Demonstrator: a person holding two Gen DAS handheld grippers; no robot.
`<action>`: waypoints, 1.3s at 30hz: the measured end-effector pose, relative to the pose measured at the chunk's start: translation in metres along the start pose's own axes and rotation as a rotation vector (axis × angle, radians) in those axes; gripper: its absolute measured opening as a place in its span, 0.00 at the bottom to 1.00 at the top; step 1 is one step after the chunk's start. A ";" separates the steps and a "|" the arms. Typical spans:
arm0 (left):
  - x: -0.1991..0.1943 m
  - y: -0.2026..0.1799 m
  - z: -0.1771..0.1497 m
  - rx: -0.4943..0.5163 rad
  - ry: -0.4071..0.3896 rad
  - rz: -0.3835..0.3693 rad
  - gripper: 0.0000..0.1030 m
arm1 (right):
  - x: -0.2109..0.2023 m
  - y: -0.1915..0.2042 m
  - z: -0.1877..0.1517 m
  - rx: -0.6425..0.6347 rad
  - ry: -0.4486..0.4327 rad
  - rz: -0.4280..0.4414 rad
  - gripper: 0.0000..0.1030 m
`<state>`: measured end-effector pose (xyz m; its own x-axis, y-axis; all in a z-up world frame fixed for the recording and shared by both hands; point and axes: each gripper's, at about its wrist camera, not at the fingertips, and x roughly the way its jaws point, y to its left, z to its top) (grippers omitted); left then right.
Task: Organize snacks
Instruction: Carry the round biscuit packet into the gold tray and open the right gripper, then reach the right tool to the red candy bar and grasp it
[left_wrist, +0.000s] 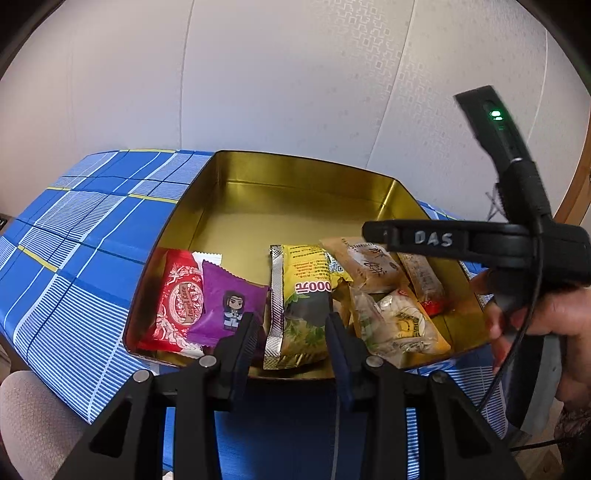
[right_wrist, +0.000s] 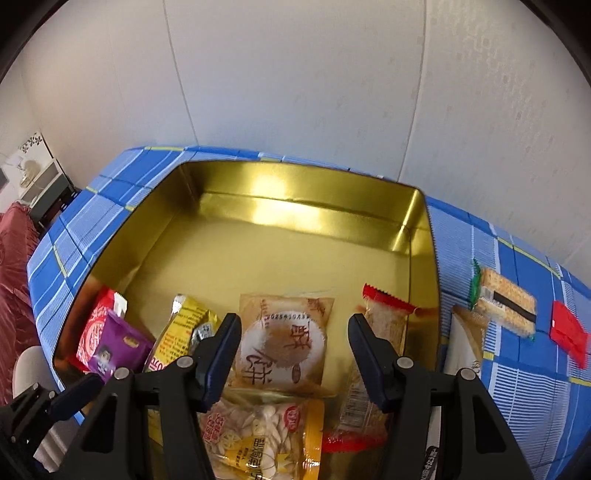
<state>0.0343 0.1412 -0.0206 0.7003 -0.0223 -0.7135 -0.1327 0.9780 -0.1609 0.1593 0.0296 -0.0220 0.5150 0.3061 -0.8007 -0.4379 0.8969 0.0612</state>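
Checked cloth (left_wrist: 74, 236) — glossy gold tin (left_wrist: 295, 192); crinkly packets (left_wrist: 306, 306)

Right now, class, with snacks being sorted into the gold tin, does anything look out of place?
Yes. Three snacks lie outside the gold tin on the blue checked cloth to its right: a green-ended cracker bar, a small red packet and a white packet against the tin's wall. The rest are crowded at the near end.

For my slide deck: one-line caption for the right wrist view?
Open right gripper hovers over a gold tin of packaged snacks on a blue plaid cloth.
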 end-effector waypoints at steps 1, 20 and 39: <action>0.000 0.000 0.000 -0.001 -0.001 0.000 0.37 | -0.006 -0.003 -0.001 0.015 -0.024 0.007 0.59; -0.005 -0.011 -0.005 0.017 -0.017 -0.036 0.37 | -0.089 -0.105 -0.077 0.264 -0.220 -0.106 0.59; -0.010 -0.023 -0.008 0.069 -0.020 -0.043 0.37 | -0.033 -0.138 -0.089 0.345 -0.026 -0.022 0.59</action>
<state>0.0249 0.1168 -0.0157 0.7185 -0.0613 -0.6928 -0.0540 0.9882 -0.1434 0.1373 -0.1330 -0.0574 0.5420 0.2893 -0.7890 -0.1535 0.9572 0.2455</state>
